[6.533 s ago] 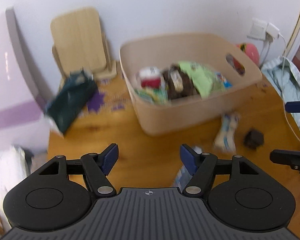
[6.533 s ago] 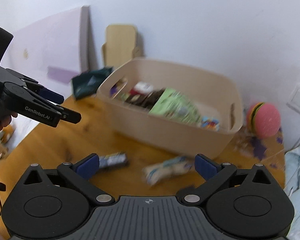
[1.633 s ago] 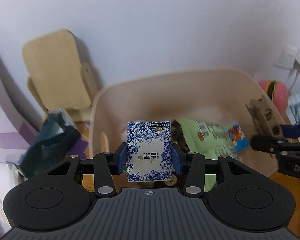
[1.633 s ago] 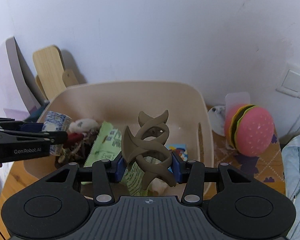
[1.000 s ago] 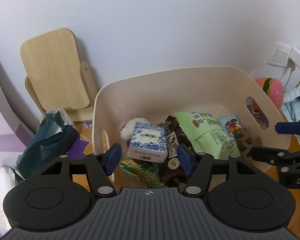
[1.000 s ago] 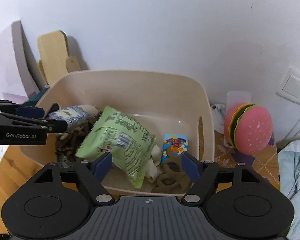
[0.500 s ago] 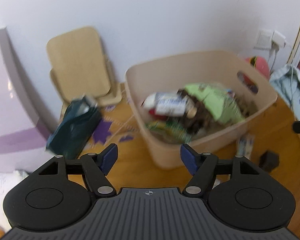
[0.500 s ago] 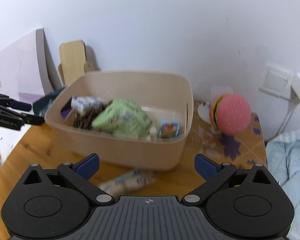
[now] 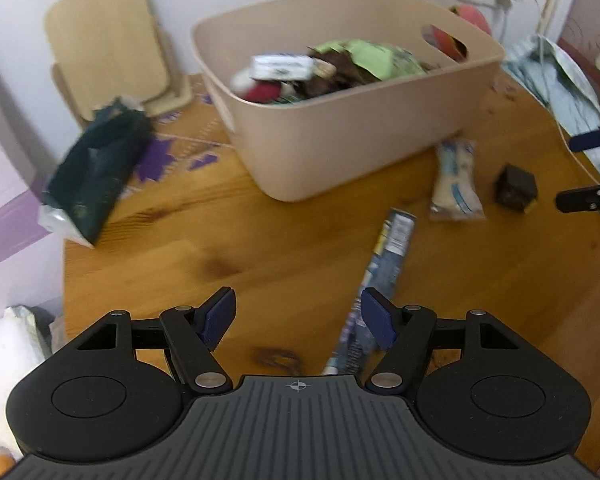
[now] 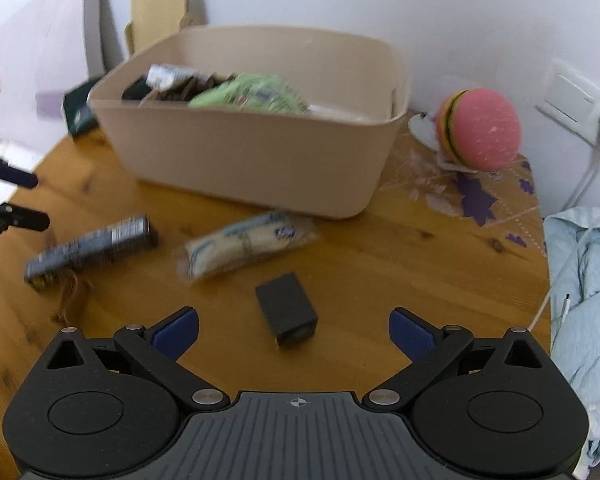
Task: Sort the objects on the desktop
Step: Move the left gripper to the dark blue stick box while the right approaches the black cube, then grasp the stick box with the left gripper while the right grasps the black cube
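Note:
A beige bin point(image 9: 352, 128) holds a green snack bag point(image 9: 372, 58), a blue-white carton point(image 9: 282, 67) and other items; it also shows in the right wrist view point(image 10: 260, 160). On the wooden table lie a long dark blue packet point(image 9: 384, 268) point(image 10: 88, 248), a pale wrapped snack point(image 9: 456, 184) point(image 10: 244, 248) and a small black box point(image 9: 516, 190) point(image 10: 286, 314). My left gripper point(image 9: 298, 316) is open and empty, low over the table beside the blue packet. My right gripper point(image 10: 294, 332) is open and empty, just behind the black box.
A dark green bag point(image 9: 96, 168) lies left of the bin. Wooden boards point(image 9: 104, 40) lean on the wall. A pink burger toy point(image 10: 480, 136) stands right of the bin. Light blue cloth point(image 10: 584, 280) and a white cable point(image 10: 556, 292) lie at the right edge.
Both grippers have pulled back from the bin and dropped lower toward the table. The carton and the brown hair clip dropped earlier stay in the bin.

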### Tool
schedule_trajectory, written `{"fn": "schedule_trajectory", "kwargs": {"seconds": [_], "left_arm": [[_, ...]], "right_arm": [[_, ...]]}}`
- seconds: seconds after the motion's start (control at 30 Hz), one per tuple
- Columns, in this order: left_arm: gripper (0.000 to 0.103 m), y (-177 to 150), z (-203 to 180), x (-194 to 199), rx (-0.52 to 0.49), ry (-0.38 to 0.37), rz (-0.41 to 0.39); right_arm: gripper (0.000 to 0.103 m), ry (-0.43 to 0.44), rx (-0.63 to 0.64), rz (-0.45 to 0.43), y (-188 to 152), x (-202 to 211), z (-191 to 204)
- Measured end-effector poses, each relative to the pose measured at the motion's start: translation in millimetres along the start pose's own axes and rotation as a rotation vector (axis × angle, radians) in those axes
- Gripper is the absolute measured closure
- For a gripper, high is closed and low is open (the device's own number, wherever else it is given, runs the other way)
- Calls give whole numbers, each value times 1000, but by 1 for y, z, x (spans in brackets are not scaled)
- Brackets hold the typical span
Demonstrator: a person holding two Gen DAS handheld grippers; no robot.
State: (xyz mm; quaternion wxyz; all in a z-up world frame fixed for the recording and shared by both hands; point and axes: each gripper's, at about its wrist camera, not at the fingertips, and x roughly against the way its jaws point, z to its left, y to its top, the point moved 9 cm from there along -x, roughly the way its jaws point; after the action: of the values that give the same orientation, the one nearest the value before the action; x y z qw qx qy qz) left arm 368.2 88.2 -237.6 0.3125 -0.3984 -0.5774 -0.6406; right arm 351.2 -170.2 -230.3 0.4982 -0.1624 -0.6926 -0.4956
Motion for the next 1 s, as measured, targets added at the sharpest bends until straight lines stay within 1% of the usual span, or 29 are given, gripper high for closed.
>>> {"fn": "schedule_trajectory", "kwargs": {"seconds": [0.27, 0.47, 0.53, 0.63, 0.7, 0.73, 0.77, 0.8, 0.87, 0.93, 0.97, 1.0], "left_arm": [[32, 10, -30, -23, -17, -49, 21], [32, 16, -41, -39, -28, -65, 30], [32, 16, -40, -44, -27, -70, 36], [33, 14, -39, -52, -14, -82, 52], [34, 12, -37, -57, 4, -91, 66], [36, 11, -36, -58, 14, -99, 69], [42, 10, -36, -60, 24, -112, 75], [45, 8, -36, -62, 34, -124, 83], [48, 8, -36, -62, 35, -138, 71], [56, 9, -38, -62, 23, -152, 69], [65, 10, -39, -62, 16, -157, 69], [71, 10, -39, -62, 12, -160, 71]], "right_arm": [[0, -11, 111, 51, -9, -23, 20], [0, 2, 101, 78, -8, -37, 20], [4, 4, 101, 85, -8, -42, 19], [10, 3, 90, 89, -7, -48, 15], [19, 14, 70, 97, -6, -53, 13], [21, 21, 59, 104, -6, -56, 12], [26, 25, 52, 110, -6, -59, 11], [30, 29, 47, 116, -6, -61, 11], [34, 34, 44, 112, -5, -64, 10], [41, 35, 43, 102, -2, -64, 11], [49, 39, 43, 100, -1, -63, 11], [56, 44, 43, 100, 0, -63, 12]]}}
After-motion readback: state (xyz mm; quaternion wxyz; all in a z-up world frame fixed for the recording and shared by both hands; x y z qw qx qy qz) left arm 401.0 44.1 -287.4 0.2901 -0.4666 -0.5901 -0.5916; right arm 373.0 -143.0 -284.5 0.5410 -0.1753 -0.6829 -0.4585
